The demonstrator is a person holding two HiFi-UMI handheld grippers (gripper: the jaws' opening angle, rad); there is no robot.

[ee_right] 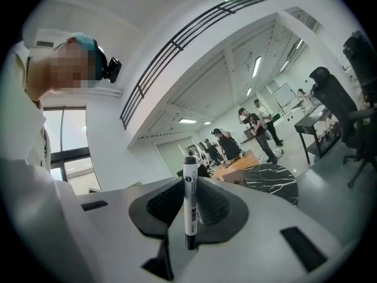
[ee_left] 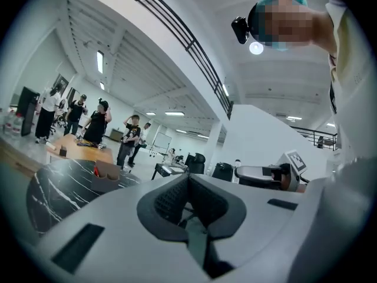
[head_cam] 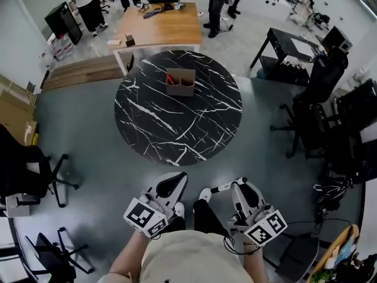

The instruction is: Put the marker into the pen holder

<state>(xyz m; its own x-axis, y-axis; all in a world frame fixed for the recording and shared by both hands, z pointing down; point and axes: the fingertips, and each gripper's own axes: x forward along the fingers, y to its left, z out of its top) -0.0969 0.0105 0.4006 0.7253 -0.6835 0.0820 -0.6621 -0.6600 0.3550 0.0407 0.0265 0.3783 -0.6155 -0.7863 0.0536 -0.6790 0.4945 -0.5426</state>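
- Grey floor (head_cam: 88, 158) everywhere, big open workshop kind of room, and the person stood on it well back from the table.
- Closest in, the left gripper (ee_left: 189, 178) had its jaws pressed together with nothing between them, so just clenched on air.
- Right next to it, the right gripper (ee_right: 189, 187) was clamped on the marker (ee_right: 190, 208). It was a white barrel with a black cap, standing upright across the pads in the right gripper view, cap end poking out past the jaw tips.
- Both grippers were held low near the person's body, side by side but apart.
- Further out sat a round black marble table (head_cam: 177, 128) with white veins.
- The pen holder (head_cam: 181, 82) was on the far part of that table. It was a brown cardboard thing with something red in its left side, well apart from the marker.
- Beyond that was a wooden desk (head_cam: 159, 25) with a few people standing round it.
- Black office chairs (head_cam: 312, 117) were off to the right.
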